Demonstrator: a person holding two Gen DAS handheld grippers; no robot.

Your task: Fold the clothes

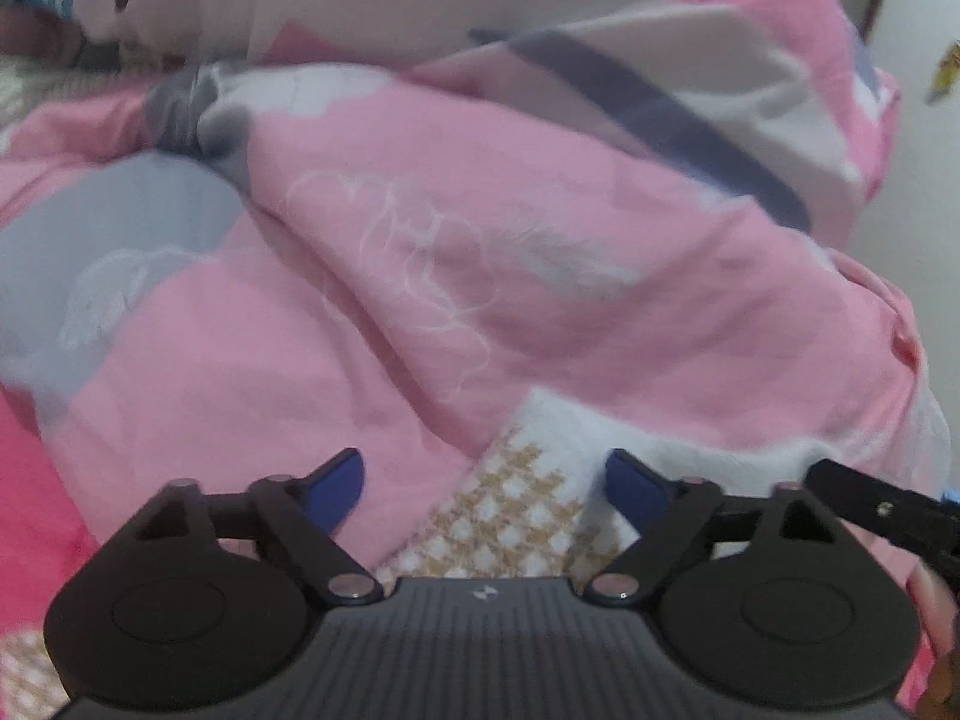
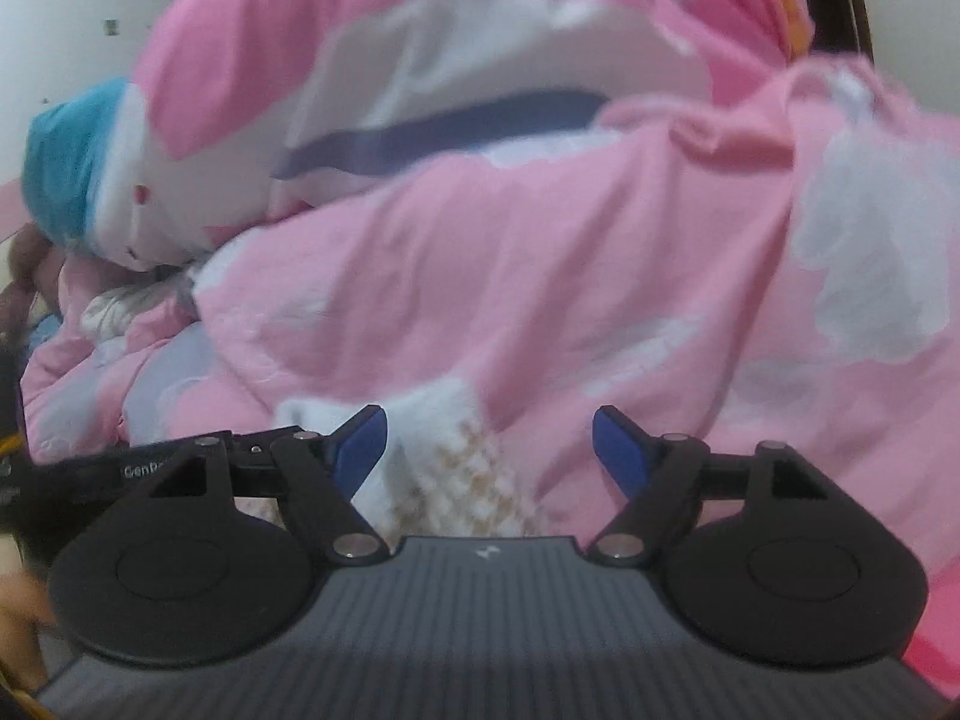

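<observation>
White garment [image 1: 510, 516] with tan checks, seemingly rumpled, on pink bedding [image 1: 420, 276]

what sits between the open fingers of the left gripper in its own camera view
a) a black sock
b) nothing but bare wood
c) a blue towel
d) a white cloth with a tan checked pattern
d: in the left wrist view the left gripper has its blue-padded fingers spread, and the white cloth with a tan checked pattern lies in the gap on the pink quilt.

Lay bunched across the bed: pink quilt [image 1: 480, 252] printed with white and grey patches. Rested behind it: white plush toy [image 2: 129, 180] with blue back.
</observation>
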